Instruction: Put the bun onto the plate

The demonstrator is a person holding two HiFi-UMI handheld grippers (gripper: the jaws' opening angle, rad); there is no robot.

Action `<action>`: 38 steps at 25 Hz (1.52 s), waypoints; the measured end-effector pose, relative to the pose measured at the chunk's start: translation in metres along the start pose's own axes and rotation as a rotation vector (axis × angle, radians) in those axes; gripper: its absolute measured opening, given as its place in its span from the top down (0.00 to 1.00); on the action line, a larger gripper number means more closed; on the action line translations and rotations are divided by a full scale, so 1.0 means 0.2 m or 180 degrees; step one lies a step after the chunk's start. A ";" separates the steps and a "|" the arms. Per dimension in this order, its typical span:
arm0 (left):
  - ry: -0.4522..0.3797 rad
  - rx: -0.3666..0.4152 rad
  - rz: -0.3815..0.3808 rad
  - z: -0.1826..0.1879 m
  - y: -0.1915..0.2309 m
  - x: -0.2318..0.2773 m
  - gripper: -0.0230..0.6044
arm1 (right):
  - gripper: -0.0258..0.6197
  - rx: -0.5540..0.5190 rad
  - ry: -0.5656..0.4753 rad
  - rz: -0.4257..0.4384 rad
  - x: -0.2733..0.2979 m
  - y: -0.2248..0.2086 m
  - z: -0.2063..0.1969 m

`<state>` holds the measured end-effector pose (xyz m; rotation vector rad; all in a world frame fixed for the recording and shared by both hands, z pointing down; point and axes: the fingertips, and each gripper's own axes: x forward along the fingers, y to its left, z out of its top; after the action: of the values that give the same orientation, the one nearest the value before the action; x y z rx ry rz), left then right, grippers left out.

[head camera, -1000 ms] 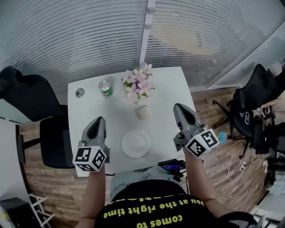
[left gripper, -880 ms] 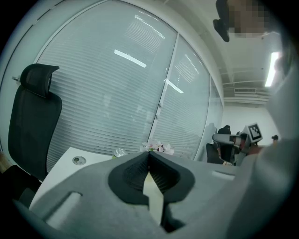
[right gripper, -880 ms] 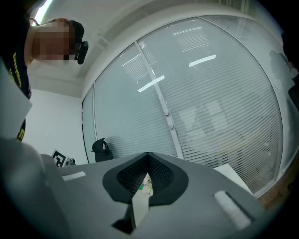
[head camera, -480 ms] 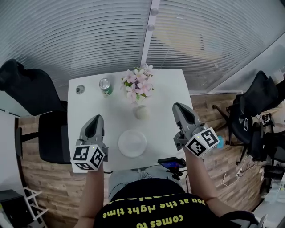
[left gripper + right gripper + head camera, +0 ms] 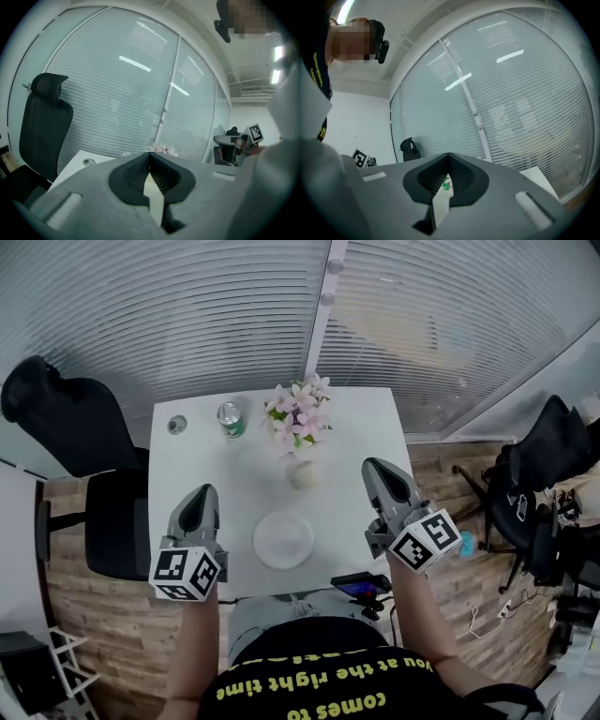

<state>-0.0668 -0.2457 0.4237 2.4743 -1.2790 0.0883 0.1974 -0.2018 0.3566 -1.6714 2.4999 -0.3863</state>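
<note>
Slatted blinds (image 5: 187, 315) over glass close the far side of the room, and a white surface (image 5: 187, 474) stands against them with a black office chair (image 5: 66, 418) at its left edge. Both tools hover over the near part of the surface. The left tool (image 5: 202, 495) and the right tool (image 5: 375, 468) each point away from the person, each with its jaws pressed together at the tips and nothing held between them.

Between the two tools lies the white plate (image 5: 283, 540), bare. Just beyond it stands a bunch of pink flowers (image 5: 298, 413), and at their foot sits a pale round thing that I take to be the bun (image 5: 302, 474), near the plate but not touching it. A green can (image 5: 230, 418) stands further back to the left.

No step on the bun has begun, so this reads as the approach. The right tool looks the closer one. Its jaws would need to part wide enough for the bun, and it must swing inward and dip without brushing the flowers. Then it should close softly, since a bun is likely to squash.
</note>
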 end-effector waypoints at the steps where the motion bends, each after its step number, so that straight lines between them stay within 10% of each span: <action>1: -0.0002 -0.0002 0.0008 0.00 0.01 -0.01 0.96 | 0.95 0.0001 0.0000 -0.0002 0.00 0.00 0.00; 19: 0.0023 -0.0055 0.0101 -0.05 0.04 -0.08 0.96 | 0.95 -0.0148 0.0184 0.0163 0.05 0.00 -0.04; 38: 0.0077 -0.0203 0.0475 -0.17 0.12 -0.10 0.96 | 0.95 -0.0809 0.1214 0.0868 0.30 -0.03 -0.47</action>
<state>-0.0947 -0.2314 0.4581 2.3153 -1.4322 0.1124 0.1576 -0.2449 0.4522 -1.4077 3.1250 -0.4041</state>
